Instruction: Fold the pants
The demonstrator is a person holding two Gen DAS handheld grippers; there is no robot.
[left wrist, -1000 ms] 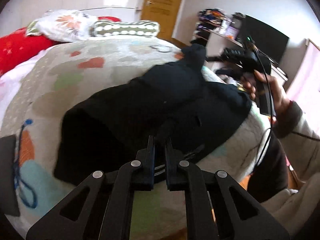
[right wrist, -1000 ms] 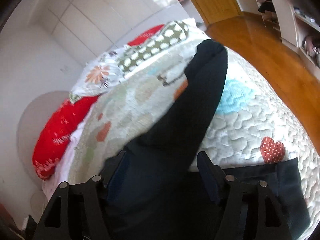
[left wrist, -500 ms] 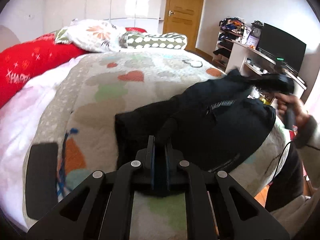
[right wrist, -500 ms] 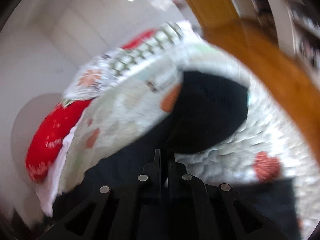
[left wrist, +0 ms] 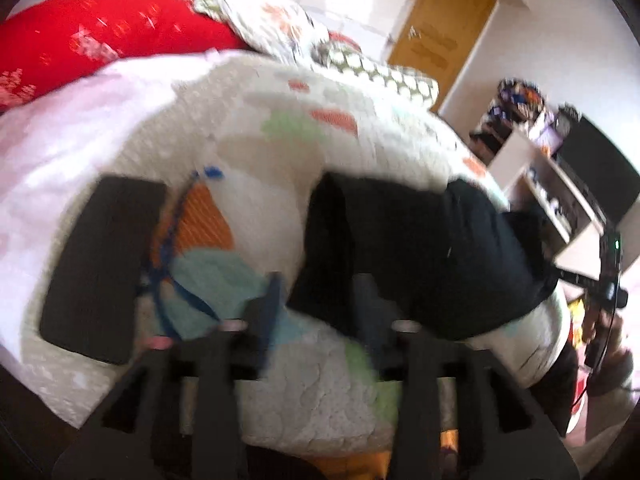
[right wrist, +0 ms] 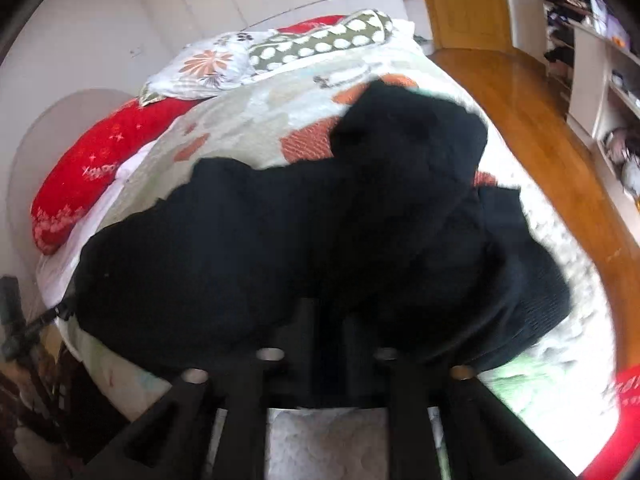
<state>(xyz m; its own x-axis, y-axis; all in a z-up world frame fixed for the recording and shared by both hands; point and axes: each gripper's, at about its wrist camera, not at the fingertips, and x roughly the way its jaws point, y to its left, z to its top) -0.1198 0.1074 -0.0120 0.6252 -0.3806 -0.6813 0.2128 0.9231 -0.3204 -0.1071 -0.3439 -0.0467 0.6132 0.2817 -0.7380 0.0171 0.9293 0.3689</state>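
Bright daylight, strong motion blur, fisheye bending, dark vignetted corners

A home bedroom: a bed [right wrist: 560,248] under a patchwork quilt fills the middle of the frame, with a red pillow [right wrist: 80,176] and floral pillow [right wrist: 200,66] at upper left, a wooden door [right wrist: 464,4], wood floor [right wrist: 532,96] and cluttered white shelves [right wrist: 592,72] at upper right.

Red pillow [right wrist: 76,176], wooden door [right wrist: 464,4]

- Motion-blurred throughout the left wrist view: fingers [left wrist: 272,300] smeared, pants [left wrist: 420,256] without sharp edges.
- Right fingers [right wrist: 308,320] lost against black cloth.
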